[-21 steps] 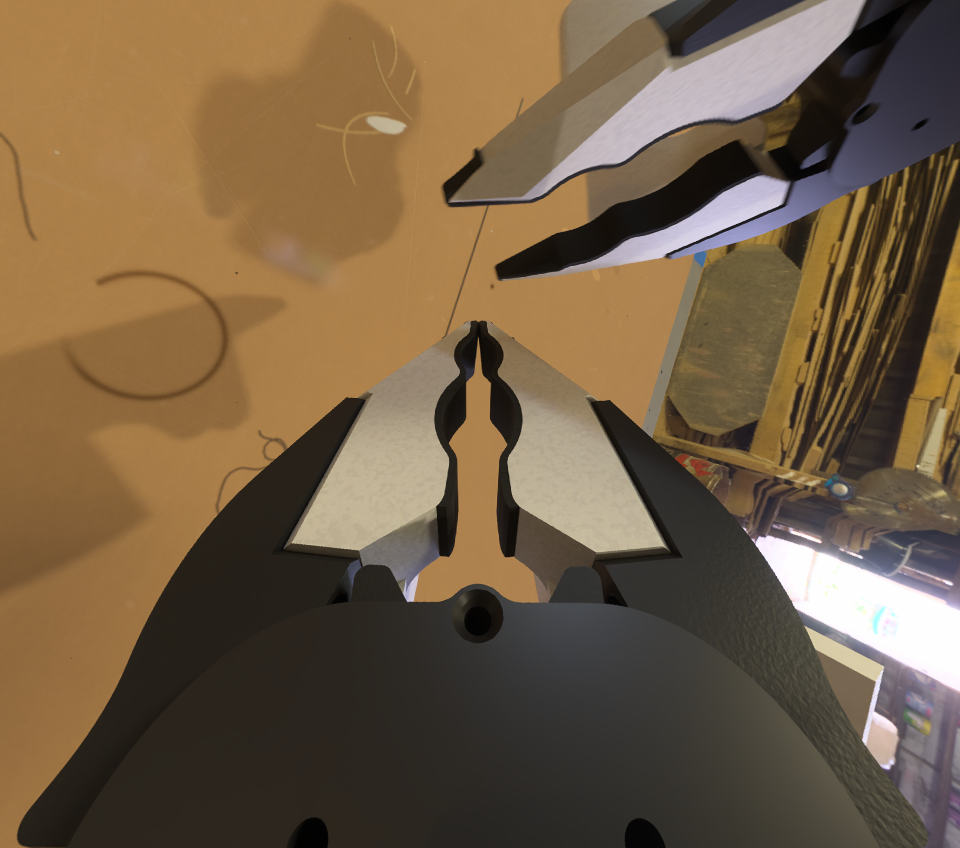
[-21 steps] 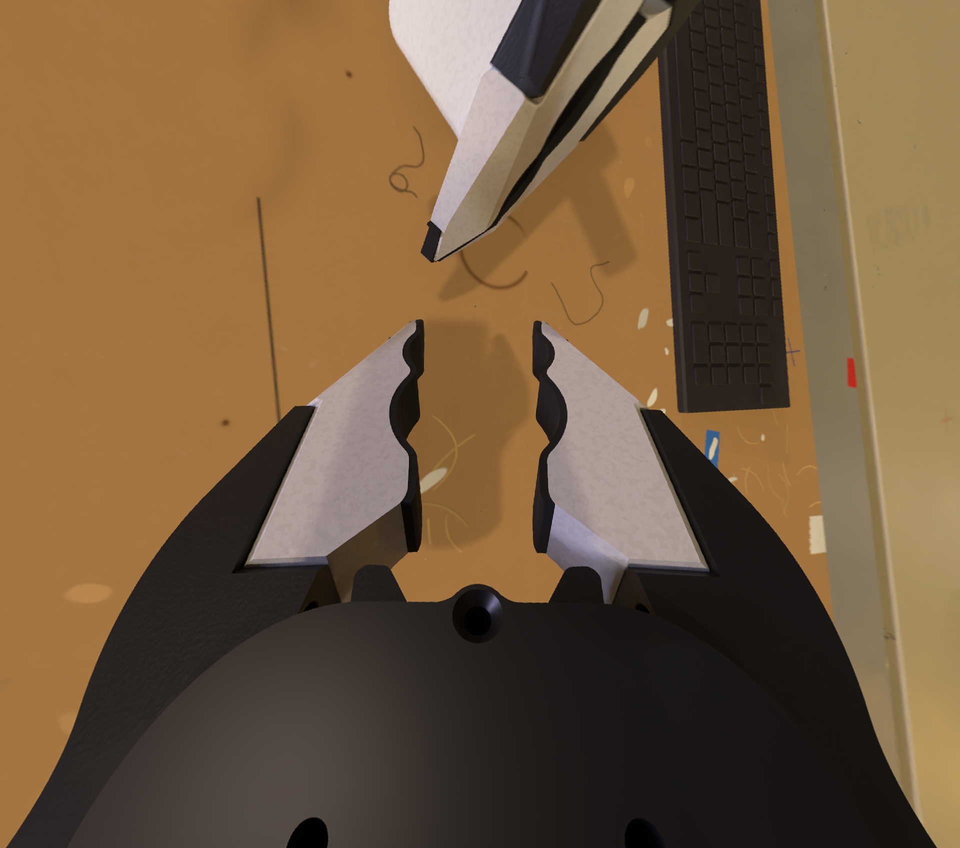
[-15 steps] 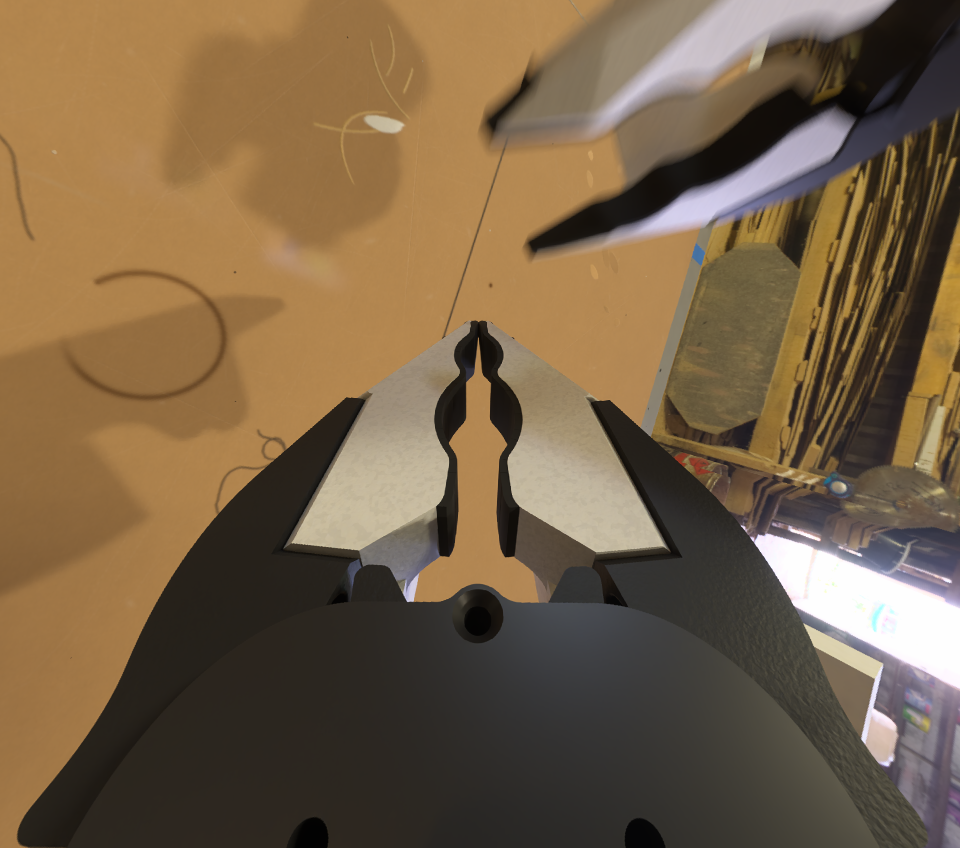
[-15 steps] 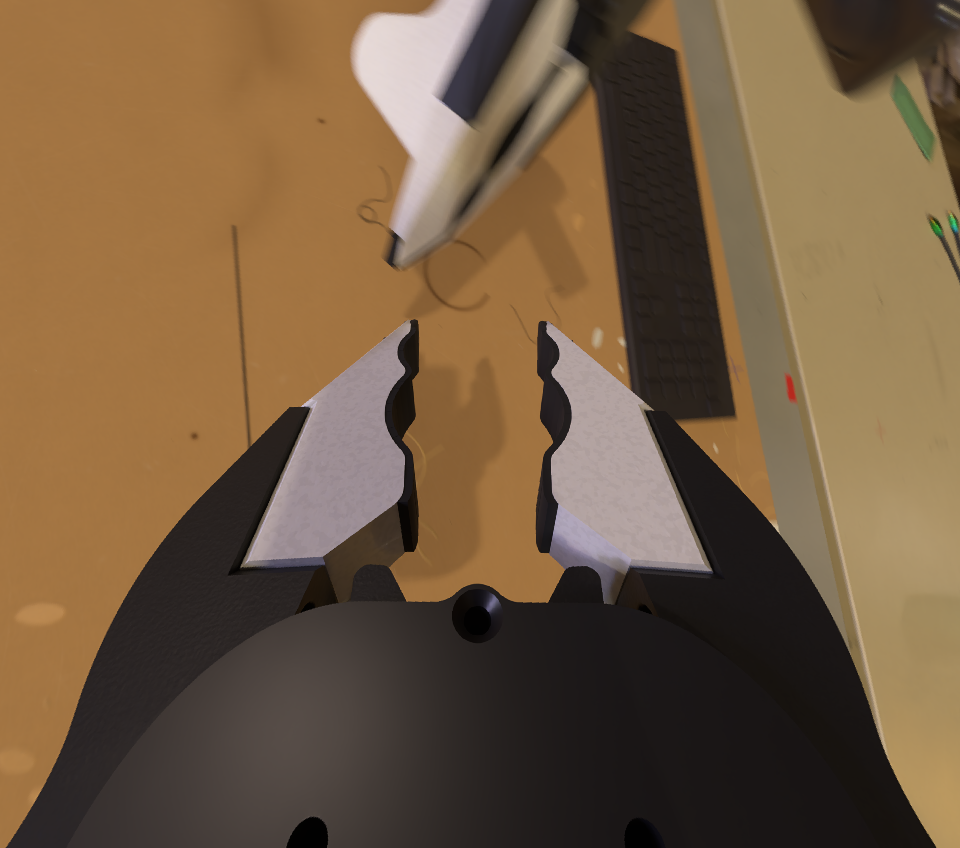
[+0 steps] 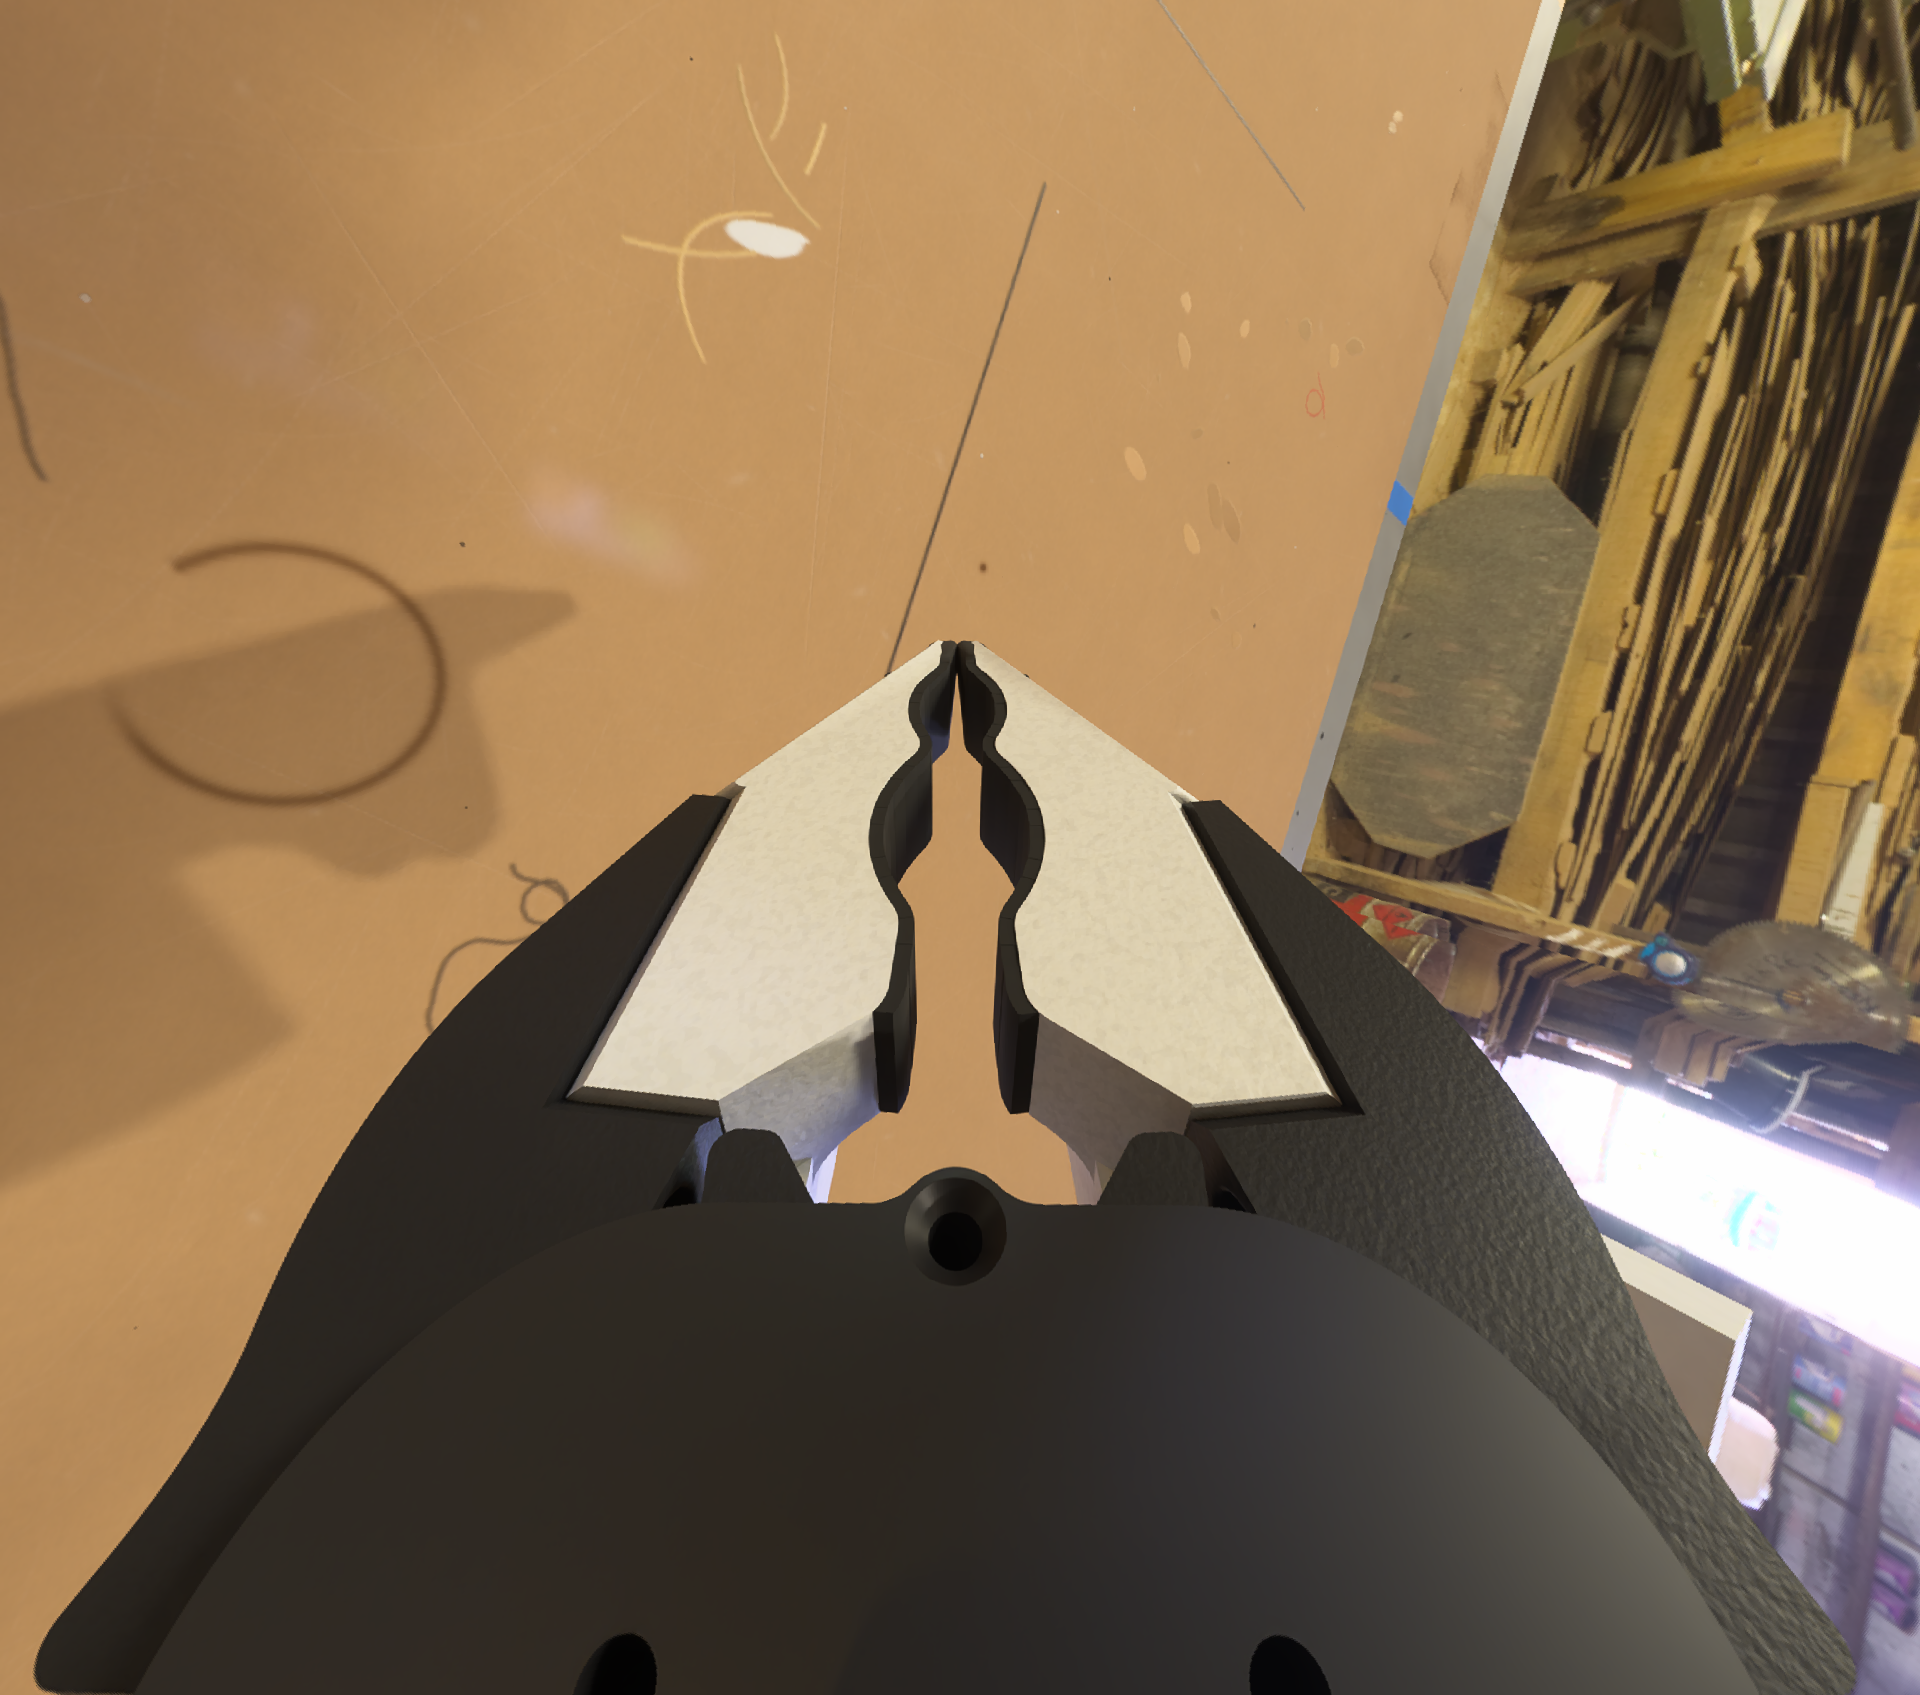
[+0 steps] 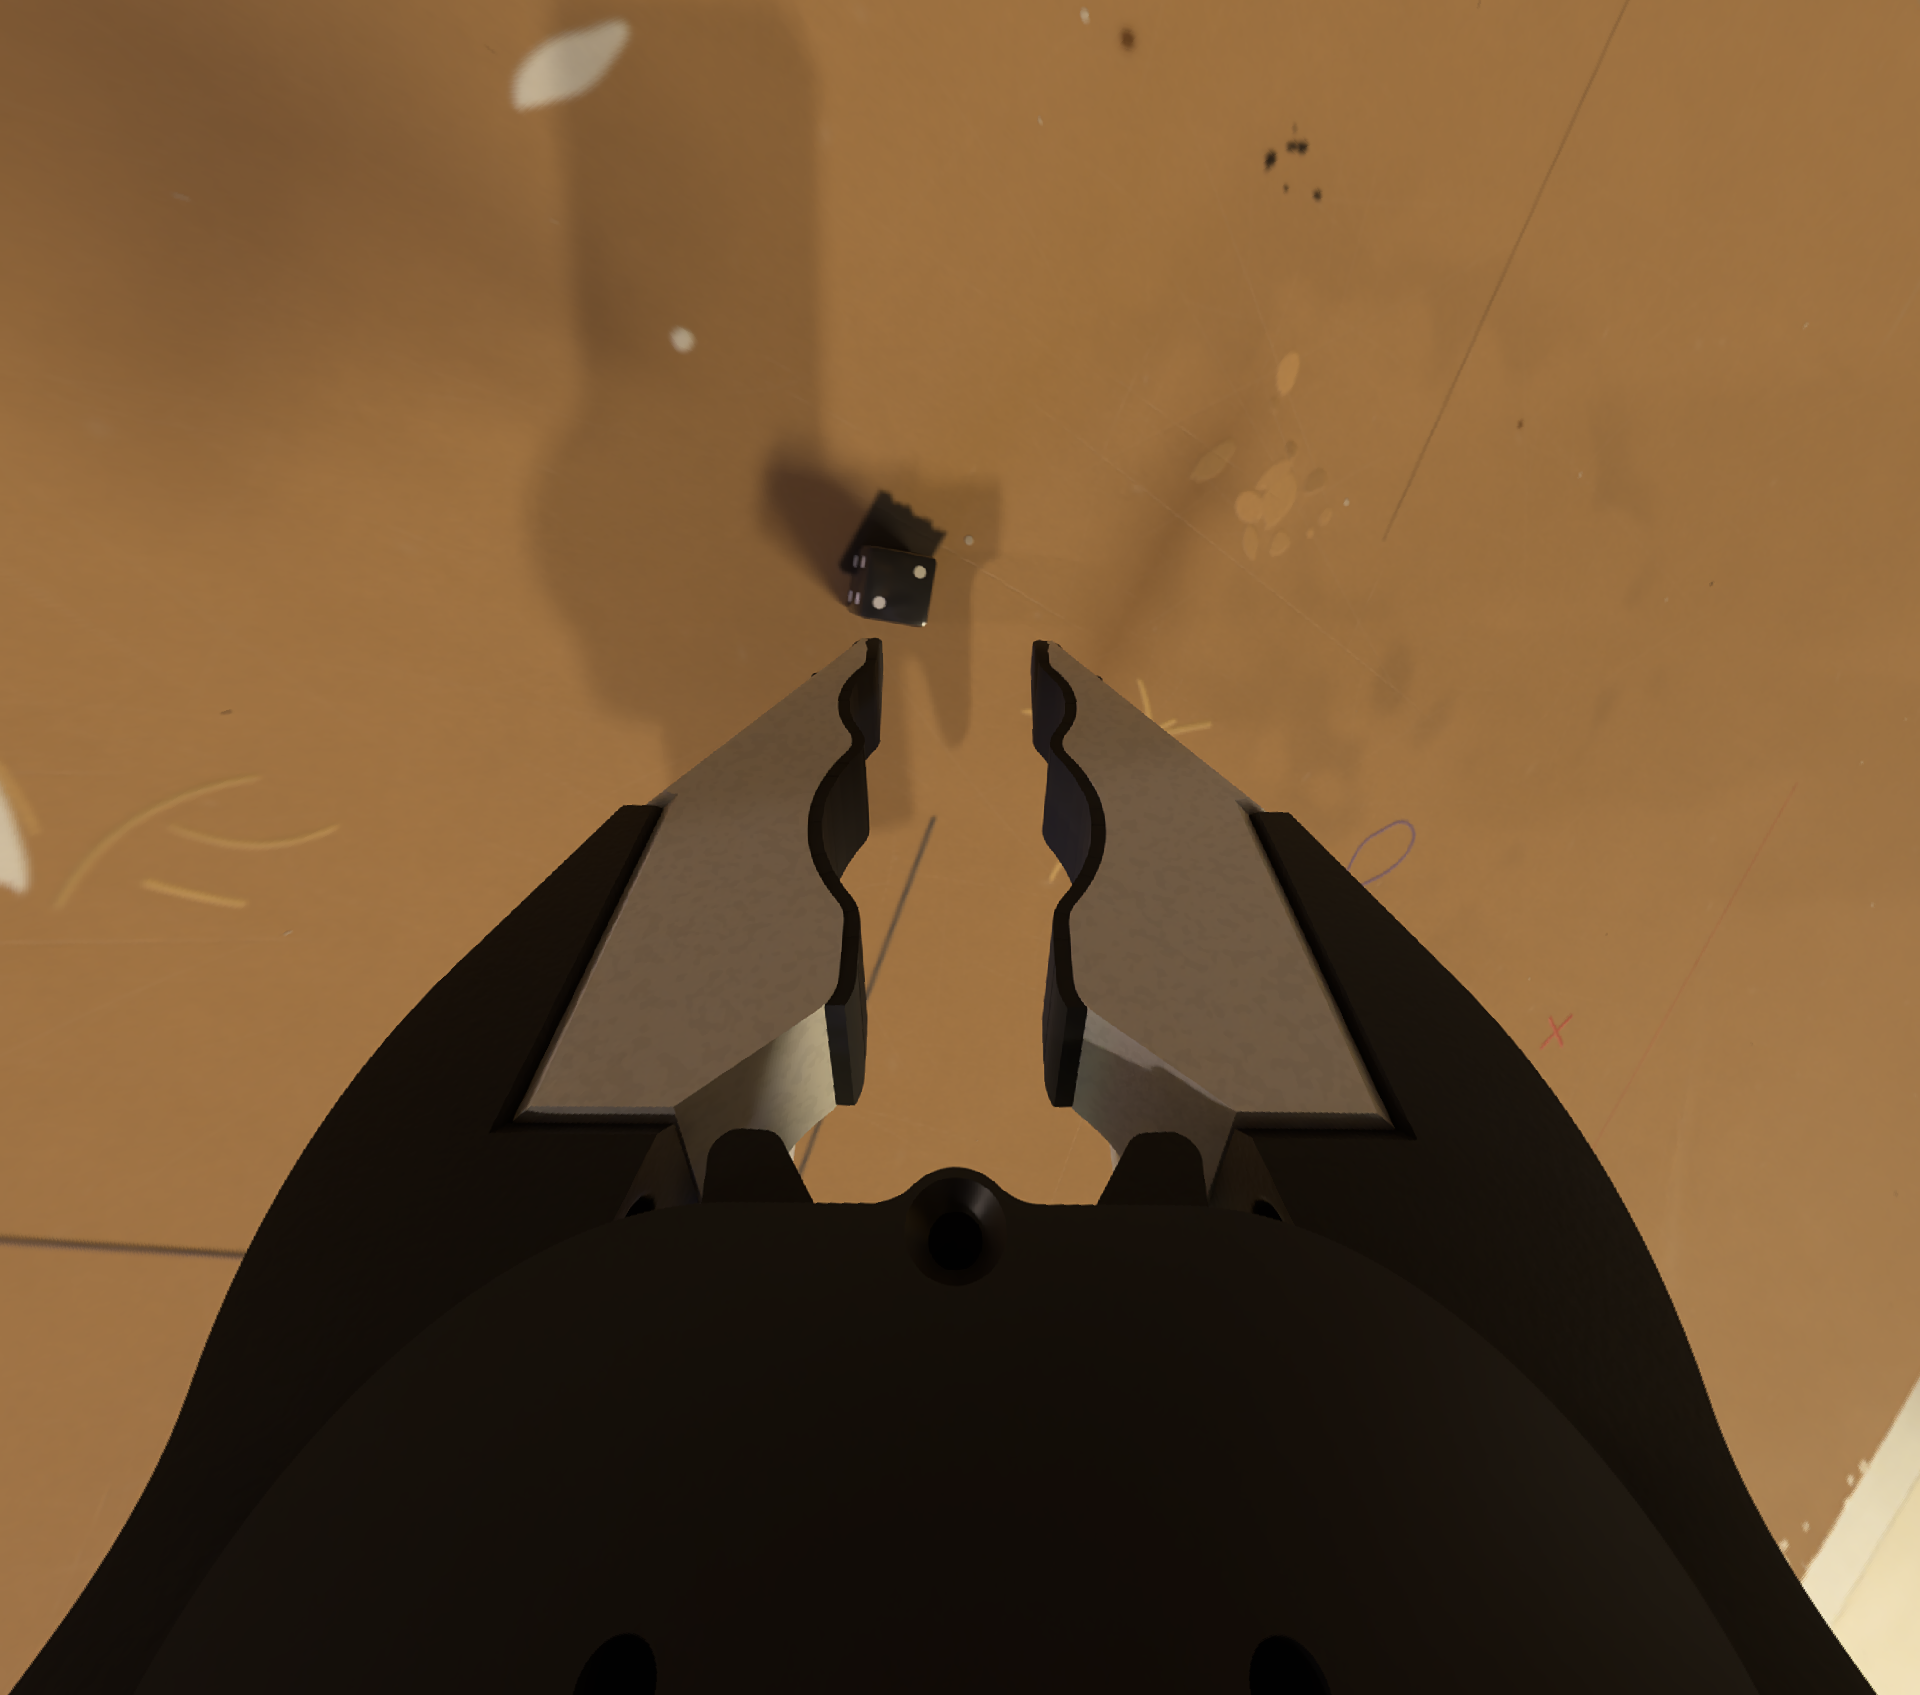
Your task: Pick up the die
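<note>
Right tongs (image 6: 956, 644) have swung off the keyboard side and now hang parted, empty, just short of the small black white-pipped die (image 6: 890, 573) on the scuffed orange-brown worktop (image 6: 1455, 398); left tongs (image 5: 954, 646) stay pinched shut, so we judge descent next.

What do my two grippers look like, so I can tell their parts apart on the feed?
Both match: the left gripper and right gripper each have a matte black, rounded body with a small screw hole, and two pale speckled grey fingers edged inside with wavy black pads. No cables or markings show.
</note>
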Available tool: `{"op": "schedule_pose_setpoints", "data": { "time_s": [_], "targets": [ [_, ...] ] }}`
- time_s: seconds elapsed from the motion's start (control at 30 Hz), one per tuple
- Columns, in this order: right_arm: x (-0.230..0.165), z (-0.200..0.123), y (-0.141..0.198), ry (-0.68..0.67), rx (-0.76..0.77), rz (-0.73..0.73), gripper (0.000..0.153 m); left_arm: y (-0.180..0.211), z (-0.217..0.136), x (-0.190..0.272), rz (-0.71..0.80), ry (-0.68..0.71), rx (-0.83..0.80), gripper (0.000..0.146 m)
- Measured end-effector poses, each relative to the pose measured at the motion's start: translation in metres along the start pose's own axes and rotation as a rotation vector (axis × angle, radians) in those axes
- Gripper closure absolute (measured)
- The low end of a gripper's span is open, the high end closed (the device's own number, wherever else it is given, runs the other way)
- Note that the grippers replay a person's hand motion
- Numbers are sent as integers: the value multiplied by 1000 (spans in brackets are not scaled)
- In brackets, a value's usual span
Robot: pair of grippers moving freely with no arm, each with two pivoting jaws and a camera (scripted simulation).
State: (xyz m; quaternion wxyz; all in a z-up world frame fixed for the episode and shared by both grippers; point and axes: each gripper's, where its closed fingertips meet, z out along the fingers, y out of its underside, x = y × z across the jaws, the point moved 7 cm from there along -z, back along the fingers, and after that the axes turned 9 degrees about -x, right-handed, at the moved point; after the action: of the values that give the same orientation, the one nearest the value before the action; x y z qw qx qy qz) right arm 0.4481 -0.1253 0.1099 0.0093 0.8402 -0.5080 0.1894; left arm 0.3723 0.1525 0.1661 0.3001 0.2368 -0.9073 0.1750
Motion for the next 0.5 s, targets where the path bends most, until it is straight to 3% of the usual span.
{"op": "schedule_pose_setpoints", "data": {
  "time_s": [0.27, 0.5],
  "targets": [
    [-2, 23, -3, -19, -75, 27, 115, -1, 1, 0, 0, -1, -4, 146],
    [1, 33, -6, -114, -88, 142, 119, 0, 2, 1, 3, -3, -8, 146]
  ]
}}
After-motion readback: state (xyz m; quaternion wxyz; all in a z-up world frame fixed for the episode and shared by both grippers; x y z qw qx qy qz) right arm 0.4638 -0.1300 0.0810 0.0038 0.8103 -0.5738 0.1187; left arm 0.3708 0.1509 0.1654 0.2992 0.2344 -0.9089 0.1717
